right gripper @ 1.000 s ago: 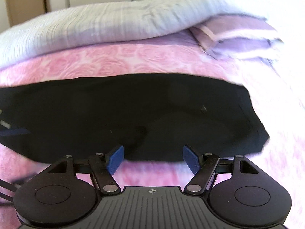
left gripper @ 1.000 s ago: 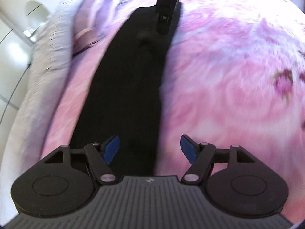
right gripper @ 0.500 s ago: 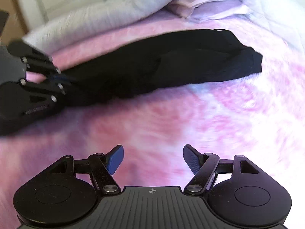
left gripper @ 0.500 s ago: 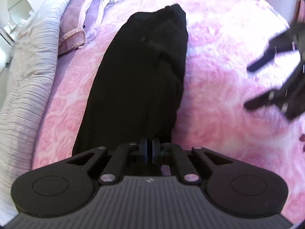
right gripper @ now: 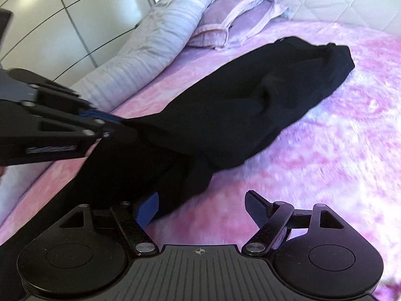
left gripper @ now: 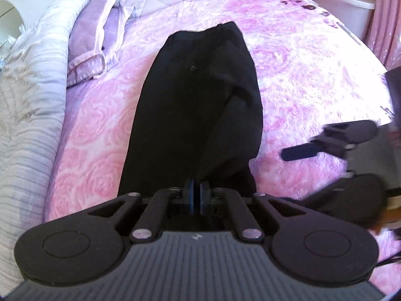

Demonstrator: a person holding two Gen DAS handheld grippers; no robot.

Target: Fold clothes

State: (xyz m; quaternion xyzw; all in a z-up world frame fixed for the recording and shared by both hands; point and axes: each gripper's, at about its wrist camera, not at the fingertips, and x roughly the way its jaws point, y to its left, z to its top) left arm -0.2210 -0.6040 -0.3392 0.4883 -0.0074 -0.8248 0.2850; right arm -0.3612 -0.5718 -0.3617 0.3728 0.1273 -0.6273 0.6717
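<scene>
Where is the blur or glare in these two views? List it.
Left wrist view: right gripper smeared by motion, black trousers sharp, fisheye bends the bed. Right wrist view: pink bedspread streaked at right, left gripper slightly blurred, glare on the wardrobe doors.

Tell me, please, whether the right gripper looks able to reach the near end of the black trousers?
Probably yes: the right gripper is open, the black trousers lie just ahead, and nothing stands between them. The left gripper pinches that end farther left.

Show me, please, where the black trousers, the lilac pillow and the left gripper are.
black trousers (left gripper: 198,95), left wrist view, on the flat middle of the cloth.
lilac pillow (right gripper: 225,22), right wrist view, on its top face.
left gripper (left gripper: 196,195), left wrist view, between its closed fingertips.
</scene>
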